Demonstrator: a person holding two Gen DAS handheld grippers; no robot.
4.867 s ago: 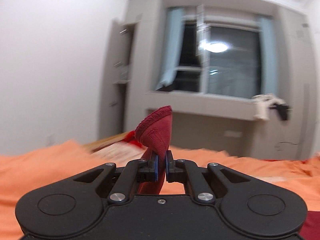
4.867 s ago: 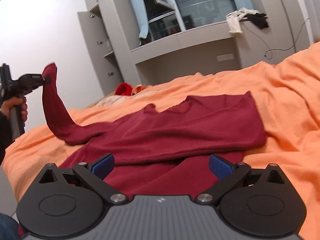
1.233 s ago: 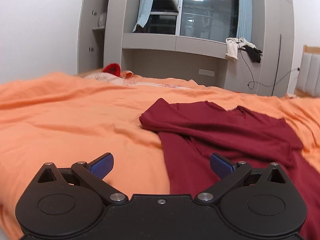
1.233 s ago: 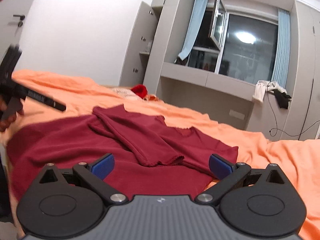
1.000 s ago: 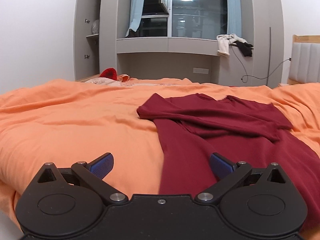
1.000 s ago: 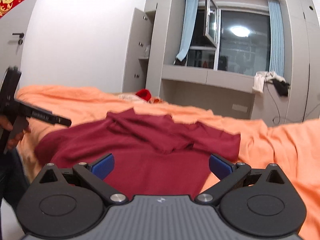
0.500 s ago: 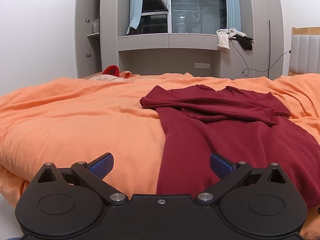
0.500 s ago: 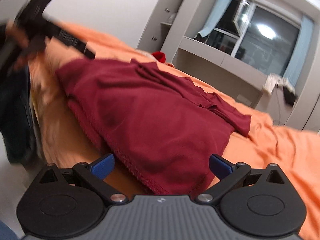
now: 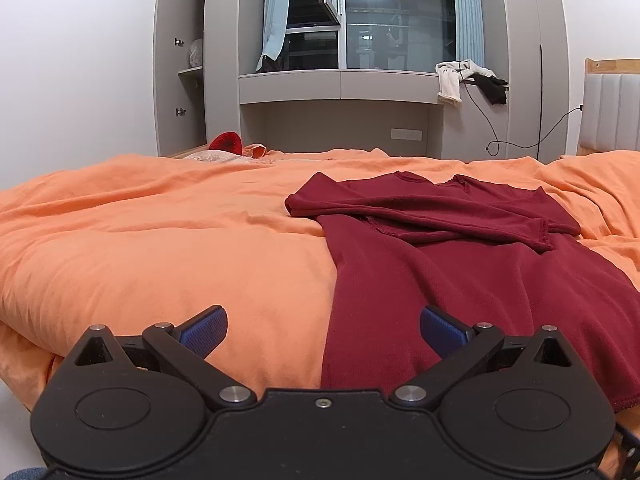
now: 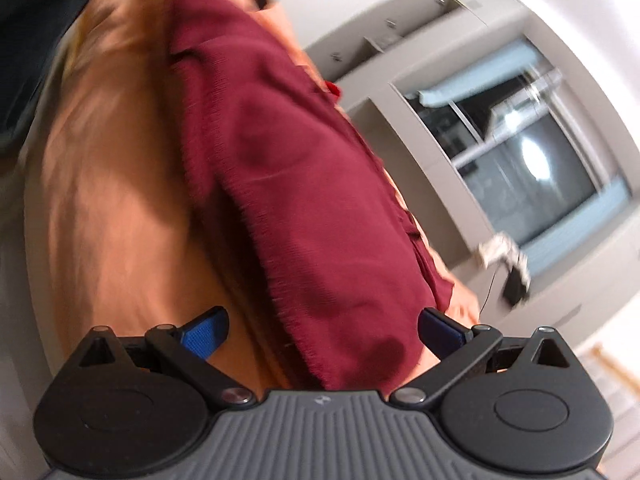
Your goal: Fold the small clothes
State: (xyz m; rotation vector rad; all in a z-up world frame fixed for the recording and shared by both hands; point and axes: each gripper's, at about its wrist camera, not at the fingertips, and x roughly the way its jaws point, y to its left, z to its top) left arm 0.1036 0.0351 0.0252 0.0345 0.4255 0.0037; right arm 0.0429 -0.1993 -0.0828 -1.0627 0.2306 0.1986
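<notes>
A dark red long-sleeved top (image 9: 452, 256) lies flat on the orange bedding (image 9: 160, 236), both sleeves folded across its chest. Its hem hangs over the bed's near edge. My left gripper (image 9: 323, 326) is open just short of the hem's left corner, nothing between its blue pads. In the right wrist view, rolled and blurred, the same top (image 10: 304, 184) fills the middle. My right gripper (image 10: 321, 330) is open close to the hem (image 10: 296, 344), holding nothing.
Grey cupboards and a window ledge (image 9: 340, 84) stand behind the bed, with clothes draped on the ledge (image 9: 468, 80). A red item (image 9: 226, 142) lies at the bed's far side. A padded headboard (image 9: 612, 116) is at the right. A person's dark clothing (image 10: 36, 20) is blurred at top left.
The left gripper let the sleeve go onto the chest, opened, and drew back low to the bed's near edge. The right gripper dropped toward the hem and rolled sharply, blurring its view.
</notes>
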